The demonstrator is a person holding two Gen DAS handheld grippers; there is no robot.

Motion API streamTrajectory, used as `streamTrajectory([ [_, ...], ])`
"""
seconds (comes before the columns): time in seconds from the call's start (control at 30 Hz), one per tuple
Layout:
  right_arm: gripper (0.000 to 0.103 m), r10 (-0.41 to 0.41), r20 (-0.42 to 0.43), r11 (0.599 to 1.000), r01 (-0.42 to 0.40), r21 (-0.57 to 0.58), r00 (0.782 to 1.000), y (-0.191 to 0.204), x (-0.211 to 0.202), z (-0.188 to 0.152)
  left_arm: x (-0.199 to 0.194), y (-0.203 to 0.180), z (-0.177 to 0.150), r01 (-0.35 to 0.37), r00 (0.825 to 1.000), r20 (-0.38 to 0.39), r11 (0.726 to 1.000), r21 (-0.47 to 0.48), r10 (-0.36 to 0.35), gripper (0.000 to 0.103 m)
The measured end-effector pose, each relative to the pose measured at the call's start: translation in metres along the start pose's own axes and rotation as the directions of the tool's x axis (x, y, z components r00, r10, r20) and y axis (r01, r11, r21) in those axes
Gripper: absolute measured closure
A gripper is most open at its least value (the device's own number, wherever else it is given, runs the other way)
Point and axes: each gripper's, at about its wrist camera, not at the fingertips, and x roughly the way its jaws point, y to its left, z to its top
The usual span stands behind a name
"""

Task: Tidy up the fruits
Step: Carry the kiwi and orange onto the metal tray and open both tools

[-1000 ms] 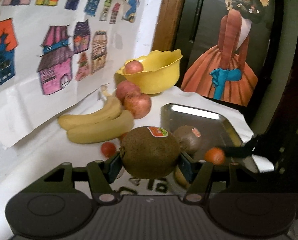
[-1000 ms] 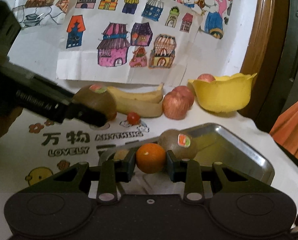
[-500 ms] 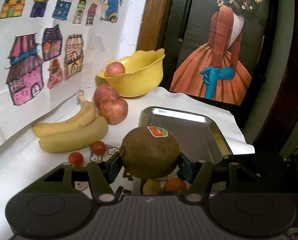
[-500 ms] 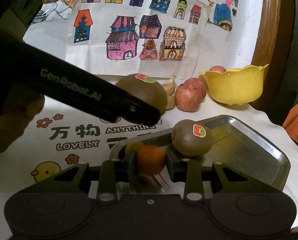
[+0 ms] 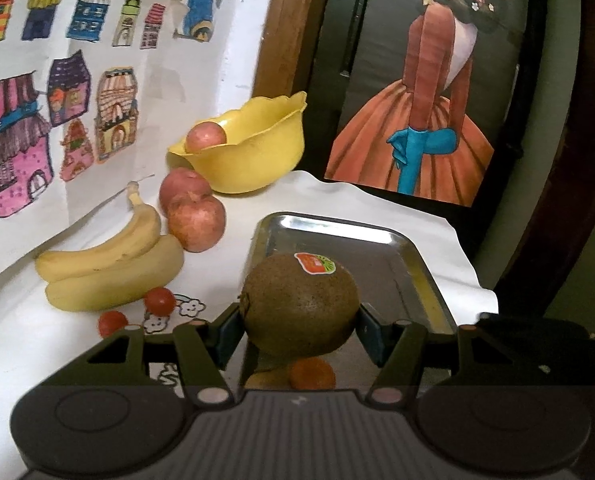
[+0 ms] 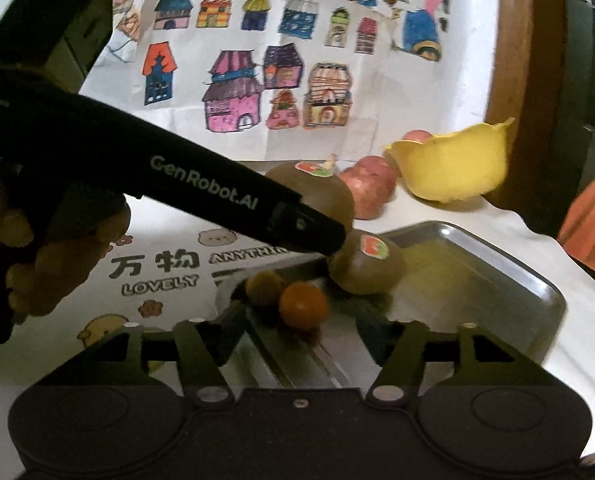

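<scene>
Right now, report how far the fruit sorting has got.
Done: one kiwi, an orange and a small yellow fruit lie in the metal tray; an apple sits in the yellow bowl.
In hand: the left gripper holds a second kiwi above the tray; the right gripper is open.
Left: bananas, two apples and two cherry tomatoes on the table.

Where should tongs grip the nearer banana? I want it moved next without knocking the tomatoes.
Grip the nearer banana across its thick middle, coming from above. It lies flat, pressed against the other banana; two cherry tomatoes sit by its near side, so a low approach would likely bump them.
</scene>
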Motion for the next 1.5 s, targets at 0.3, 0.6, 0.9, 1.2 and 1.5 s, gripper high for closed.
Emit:
streamTrajectory([
  [0.3,0.012,-0.072,0.052,0.996,0.069,0.051,0.996,-0.013,-0.038,-0.022,0.018,-0.028,-0.004,0.040,0.999,-0.035,0.998,0.050,-0.038,0.038],
  [0.6,0.003,-0.100,0.081,0.993,0.093,0.079,0.992,-0.014,-0.061,-0.041,0.038,-0.051,-0.014,0.059,0.994,-0.093,0.994,0.094,-0.050,0.038],
  [0.9,0.003,-0.120,0.075,0.989,0.112,0.102,0.990,-0.017,-0.065,-0.050,0.050,-0.052,-0.019,0.035,0.992,-0.121,0.995,0.093,-0.024,0.037],
  [1.2,0.003,-0.129,0.069,0.987,0.122,0.106,0.989,-0.017,-0.065,-0.051,0.050,-0.055,-0.021,0.030,0.993,-0.116,0.993,0.116,-0.017,0.037],
  [1.5,0.003,-0.156,0.075,0.983,0.148,0.105,0.985,-0.013,-0.071,-0.048,0.037,-0.052,-0.020,0.032,0.996,-0.083,0.995,0.099,-0.024,0.032],
])
